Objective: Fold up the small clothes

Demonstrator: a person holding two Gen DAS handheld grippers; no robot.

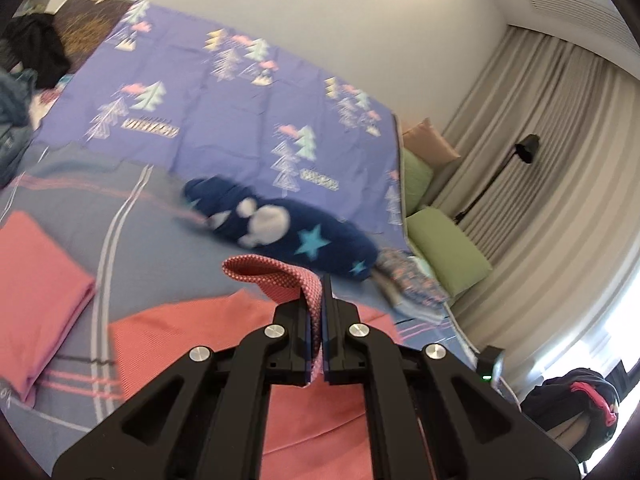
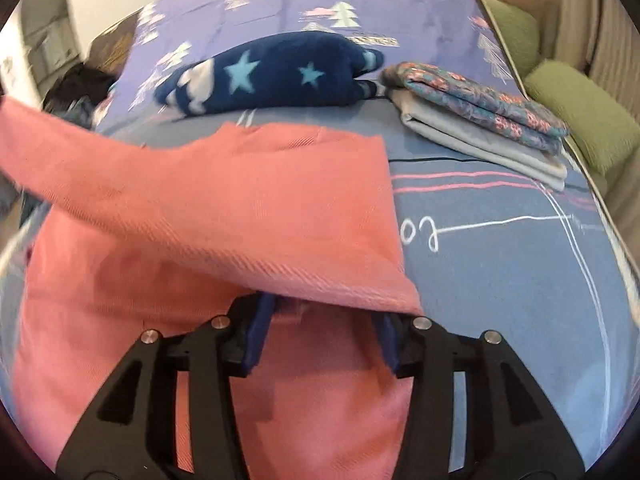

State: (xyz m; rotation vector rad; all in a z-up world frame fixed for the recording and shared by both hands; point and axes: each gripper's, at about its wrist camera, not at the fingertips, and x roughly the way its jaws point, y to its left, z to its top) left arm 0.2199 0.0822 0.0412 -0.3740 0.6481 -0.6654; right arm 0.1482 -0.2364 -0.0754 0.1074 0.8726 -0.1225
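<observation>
Left gripper [image 1: 322, 300] pinches the pink cloth's [image 2: 224, 200] edge, lifted. Right gripper [image 2: 326, 320] gapes wide under its raised fold, gripping nothing; fold runs left-right.

Your left tool [image 1: 319, 300] is clamped tight on a fold of pink cloth [image 1: 276, 276]. Your right tool [image 2: 324, 332] has its jaws spread wide, tips tucked under the cloth's edge.

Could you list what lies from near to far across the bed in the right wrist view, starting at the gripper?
Right gripper, open → salmon-pink garment spread on the bed, one flap lifted over the fingers → navy star-patterned fleece → purple tree-print sheet.
</observation>
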